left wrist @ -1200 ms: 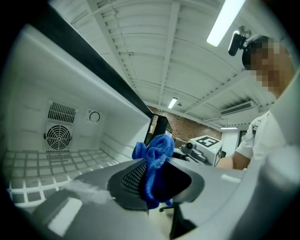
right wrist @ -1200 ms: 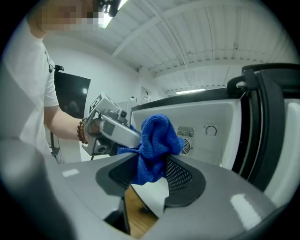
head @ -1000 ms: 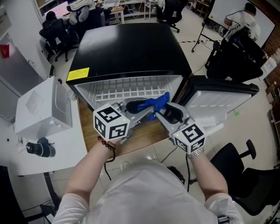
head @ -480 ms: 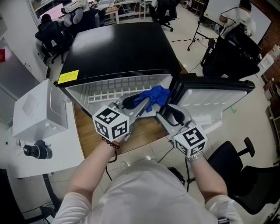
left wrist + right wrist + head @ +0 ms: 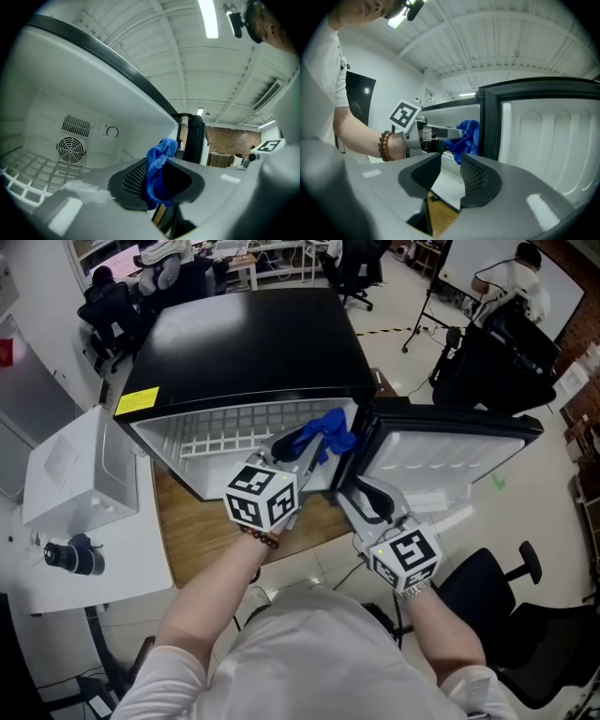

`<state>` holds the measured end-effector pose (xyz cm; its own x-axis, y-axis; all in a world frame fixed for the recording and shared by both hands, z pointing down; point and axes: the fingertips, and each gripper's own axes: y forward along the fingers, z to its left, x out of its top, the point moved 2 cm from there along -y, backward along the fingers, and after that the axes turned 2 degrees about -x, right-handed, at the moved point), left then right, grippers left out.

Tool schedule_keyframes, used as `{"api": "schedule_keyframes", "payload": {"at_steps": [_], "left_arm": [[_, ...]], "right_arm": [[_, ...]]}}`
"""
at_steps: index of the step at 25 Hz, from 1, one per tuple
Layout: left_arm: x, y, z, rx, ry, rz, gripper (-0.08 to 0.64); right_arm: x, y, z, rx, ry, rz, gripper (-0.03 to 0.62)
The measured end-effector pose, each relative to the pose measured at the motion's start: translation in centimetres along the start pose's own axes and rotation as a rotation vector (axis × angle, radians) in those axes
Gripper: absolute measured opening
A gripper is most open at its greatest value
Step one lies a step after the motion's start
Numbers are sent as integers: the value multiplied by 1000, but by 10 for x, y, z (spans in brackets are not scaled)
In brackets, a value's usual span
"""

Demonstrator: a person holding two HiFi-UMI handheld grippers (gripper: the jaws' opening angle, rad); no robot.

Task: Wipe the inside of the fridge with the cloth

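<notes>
Nearest is the right gripper point(image 5: 449, 177), held low in front of the open fridge point(image 5: 253, 343). Its jaws stand apart and have just been closing. They clamp nothing: a white edge shows in the gap, and the pads do not press on it. A black office chair point(image 5: 492, 601) stands on the floor to its right.

A little further in, the left gripper point(image 5: 157, 176) reaches level into the fridge. A bead bracelet point(image 5: 260, 537) sits on the wrist behind its marker cube. Its jaws are clenched on the blue cloth point(image 5: 330, 430), which is bunched between the pads and sticks up past the tips. The cloth hangs at the right end of the fridge opening, close beside the inner right wall and the hinge side of the door point(image 5: 459, 460).

The fridge stands on a wooden bench point(image 5: 192, 531). Inside it is white, with a white wire shelf point(image 5: 230, 439) running across. On the back wall are a round fan grille point(image 5: 71, 150) and, to its right, a small dial point(image 5: 111, 132). The door stands swung open to the right, its white moulded lining facing the right gripper.

A white box point(image 5: 80, 470) stands to the left of the fridge. Beyond the fridge's black top are more chairs, with people seated at desks
</notes>
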<state>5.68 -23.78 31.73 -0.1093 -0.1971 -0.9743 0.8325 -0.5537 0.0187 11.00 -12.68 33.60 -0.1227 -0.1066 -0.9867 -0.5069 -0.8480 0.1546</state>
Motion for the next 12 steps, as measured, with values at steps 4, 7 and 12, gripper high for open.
{"api": "schedule_keyframes", "payload": {"at_steps": [4, 7, 12], "left_arm": [[-2, 15, 0, 41, 13, -7, 92], [-1, 23, 3, 74, 20, -10, 92], [0, 32, 9, 124, 25, -27, 91]], "right_arm": [[-2, -3, 3, -4, 7, -6, 94], [-4, -5, 3, -1, 5, -7, 81], [-4, -9, -5, -26, 18, -16, 66]]}}
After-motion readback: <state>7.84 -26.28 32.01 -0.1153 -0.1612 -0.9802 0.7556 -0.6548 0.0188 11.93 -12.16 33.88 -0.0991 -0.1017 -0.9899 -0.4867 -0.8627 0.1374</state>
